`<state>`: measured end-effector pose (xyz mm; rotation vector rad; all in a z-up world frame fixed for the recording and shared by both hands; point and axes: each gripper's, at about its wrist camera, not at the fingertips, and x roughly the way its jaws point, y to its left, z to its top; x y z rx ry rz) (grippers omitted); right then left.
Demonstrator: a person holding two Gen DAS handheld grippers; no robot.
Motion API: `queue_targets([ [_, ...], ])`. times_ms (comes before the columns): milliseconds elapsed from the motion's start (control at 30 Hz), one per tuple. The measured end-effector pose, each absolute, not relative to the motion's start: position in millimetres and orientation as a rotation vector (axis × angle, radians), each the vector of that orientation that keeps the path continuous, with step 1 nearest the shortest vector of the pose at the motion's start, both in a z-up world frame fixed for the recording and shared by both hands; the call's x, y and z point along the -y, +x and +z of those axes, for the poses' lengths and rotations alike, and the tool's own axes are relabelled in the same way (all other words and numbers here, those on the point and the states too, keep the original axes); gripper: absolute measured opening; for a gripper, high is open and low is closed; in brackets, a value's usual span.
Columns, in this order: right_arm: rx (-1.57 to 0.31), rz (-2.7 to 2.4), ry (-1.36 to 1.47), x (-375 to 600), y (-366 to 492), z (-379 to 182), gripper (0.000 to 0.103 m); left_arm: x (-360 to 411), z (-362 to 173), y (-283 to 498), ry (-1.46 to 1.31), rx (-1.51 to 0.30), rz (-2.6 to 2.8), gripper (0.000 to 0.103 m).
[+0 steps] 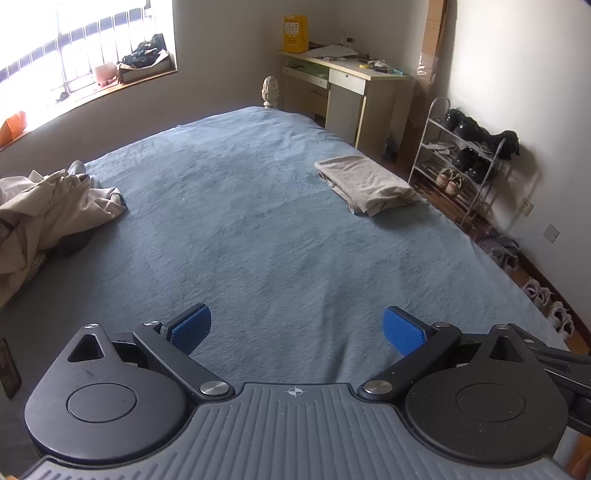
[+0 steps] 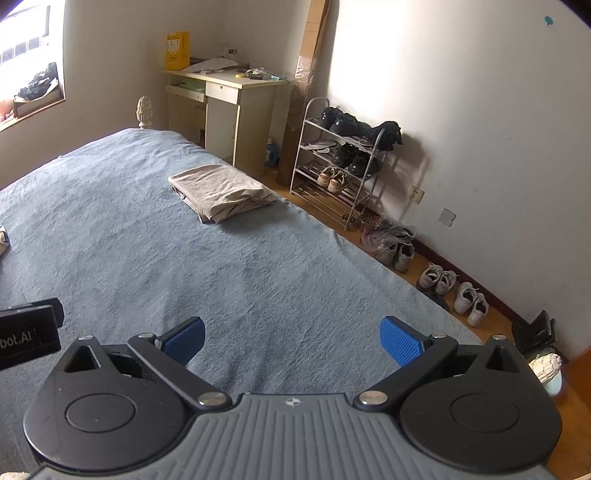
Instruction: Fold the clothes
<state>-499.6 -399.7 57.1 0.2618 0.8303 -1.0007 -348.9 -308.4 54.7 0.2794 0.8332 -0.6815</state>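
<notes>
Your left claw point(image 1: 297, 328) is spread wide, its blue pads point(image 1: 192, 326) far apart with nothing between them; it holds nothing and hangs above the blue bedspread point(image 1: 258, 206) without touching any clothing. Your right claw point(image 2: 291, 338) stands just as wide, its pads point(image 2: 400, 341) apart over bare bedspread point(image 2: 147, 240), also empty.

In your left view, the crumpled beige clothes point(image 1: 48, 210) lie in a heap at the left edge of the bed, well apart from the claw, with a bit of grey fabric showing behind them. A folded beige garment point(image 1: 365, 184) lies flat near the far right edge of the bed, close to the shoe rack point(image 1: 461, 155) on the floor beside it. Your right view shows the same folded garment point(image 2: 221, 192) ahead and a little left of centre, well apart from the claw, and only a sliver of the heap at the left border.

A black block of the other gripper point(image 2: 29, 334) pokes into the right view at its left edge. A pale table point(image 1: 351, 92) carrying a yellow box point(image 1: 295, 33) stands past the bed's far corner, and shoes point(image 2: 469, 302) line the floor along the wall.
</notes>
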Motion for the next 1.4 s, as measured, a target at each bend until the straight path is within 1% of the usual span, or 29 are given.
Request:
queue_targets([
  [1400,-0.818,-1.006,0.25,397.5,-499.2,61.8,0.103,307.3,54.4,-351.2,0.279,-0.849,-0.681,0.101],
])
